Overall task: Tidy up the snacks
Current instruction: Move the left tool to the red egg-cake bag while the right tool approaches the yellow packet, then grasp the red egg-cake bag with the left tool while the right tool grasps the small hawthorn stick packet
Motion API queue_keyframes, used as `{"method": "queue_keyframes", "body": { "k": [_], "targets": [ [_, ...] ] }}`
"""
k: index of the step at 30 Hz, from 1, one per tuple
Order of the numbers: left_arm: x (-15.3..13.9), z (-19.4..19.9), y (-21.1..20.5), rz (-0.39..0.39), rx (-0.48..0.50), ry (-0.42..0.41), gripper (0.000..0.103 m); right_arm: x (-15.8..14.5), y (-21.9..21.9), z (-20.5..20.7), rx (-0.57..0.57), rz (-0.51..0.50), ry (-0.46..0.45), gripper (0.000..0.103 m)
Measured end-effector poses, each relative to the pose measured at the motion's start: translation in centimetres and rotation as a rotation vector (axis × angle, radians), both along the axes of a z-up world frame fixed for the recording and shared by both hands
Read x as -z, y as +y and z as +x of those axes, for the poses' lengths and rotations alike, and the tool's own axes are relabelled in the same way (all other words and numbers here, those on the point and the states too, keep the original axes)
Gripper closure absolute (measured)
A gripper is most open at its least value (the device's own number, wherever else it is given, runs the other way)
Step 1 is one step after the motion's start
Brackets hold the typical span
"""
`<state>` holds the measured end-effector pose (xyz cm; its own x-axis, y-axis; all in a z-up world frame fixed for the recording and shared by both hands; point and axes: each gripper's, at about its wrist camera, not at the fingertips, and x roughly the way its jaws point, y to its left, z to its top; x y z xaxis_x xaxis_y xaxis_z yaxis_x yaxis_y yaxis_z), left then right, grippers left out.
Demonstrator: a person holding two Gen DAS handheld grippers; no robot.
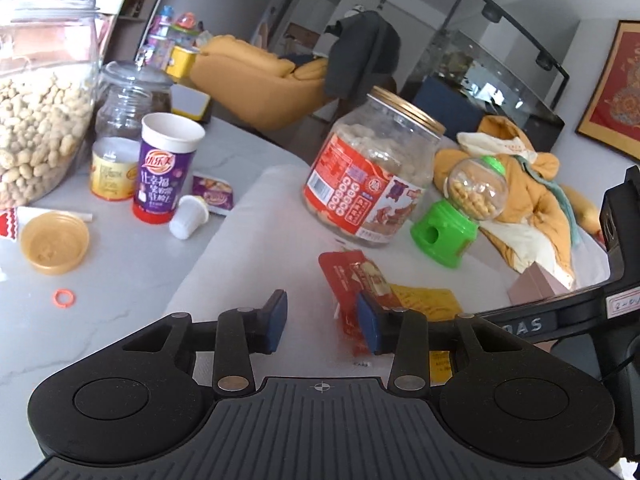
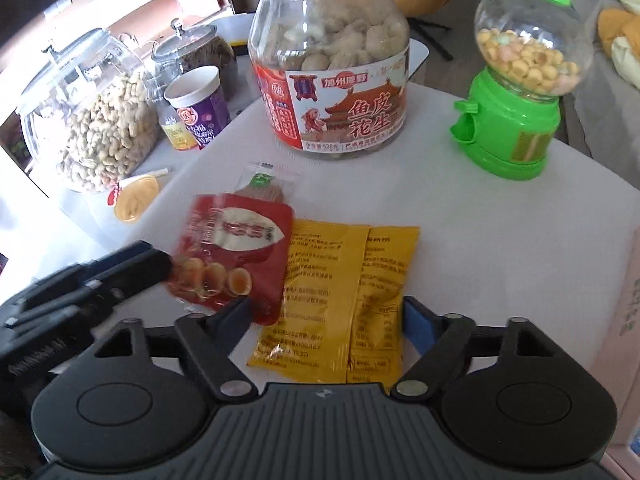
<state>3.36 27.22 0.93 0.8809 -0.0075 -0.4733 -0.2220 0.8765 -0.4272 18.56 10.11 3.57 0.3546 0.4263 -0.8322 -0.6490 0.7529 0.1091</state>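
The pale counter (image 1: 100,320) is carrying everything, with a white mat (image 2: 480,220) lying over its near part. At the far left, the big glass jar of peanuts (image 1: 40,120) is standing upright with its lid on. The plastic jar with the gold screw cap and red label (image 2: 332,80) is standing on the mat's far side, also upright.

The right gripper (image 2: 326,312) is pointing steeply down over the yellow packet (image 2: 340,280). Its fingers are standing wide apart on either side of the packet's near end, and neither pad is pressing on it. The left gripper (image 1: 322,308) is reaching in from the left toward the red packet (image 2: 236,248). Its fingers are standing only narrowly apart, with the packet's edge sitting between them, close against one blue pad, while the other pad is staying clear of it (so no firm pinch is showing).

The green candy dispenser (image 2: 516,100) is standing on the mat to the right of the plastic jar, well apart from the packets. The purple cup (image 1: 164,168) is standing just beside the peanut jar. The yellow packet is lying flat on the mat, and the red one is overlapping its left edge. A small clear packet (image 2: 264,184) is peeking out from under the red one's far end. The gold lid (image 1: 54,242) is lying upturned on the bare counter, and a small orange ring (image 1: 64,298) is lying near it
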Motion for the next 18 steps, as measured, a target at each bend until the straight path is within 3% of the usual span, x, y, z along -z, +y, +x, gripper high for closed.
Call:
{"method": "queue_keyframes", "body": {
  "k": [5,10,16,18],
  "targets": [
    [-0.2,0.3,-0.8,0.057,0.013,0.016,0.059,0.0,-0.7,-1.7,-0.027,-0.073,-0.081,0.036],
    [-0.1,0.7,-1.5,0.118,0.018,0.044,0.059,-0.1,-5.0,-5.2,-0.032,-0.039,-0.064,0.037],
    [-0.3,0.9,-2.2,0.173,0.012,0.069,0.058,0.4,-9.1,-7.9,-0.011,0.014,-0.131,0.036],
    [-0.5,0.6,-2.3,0.178,0.016,0.054,0.059,0.7,-9.7,-8.4,-0.008,0.033,-0.158,0.03]
  ]
}}
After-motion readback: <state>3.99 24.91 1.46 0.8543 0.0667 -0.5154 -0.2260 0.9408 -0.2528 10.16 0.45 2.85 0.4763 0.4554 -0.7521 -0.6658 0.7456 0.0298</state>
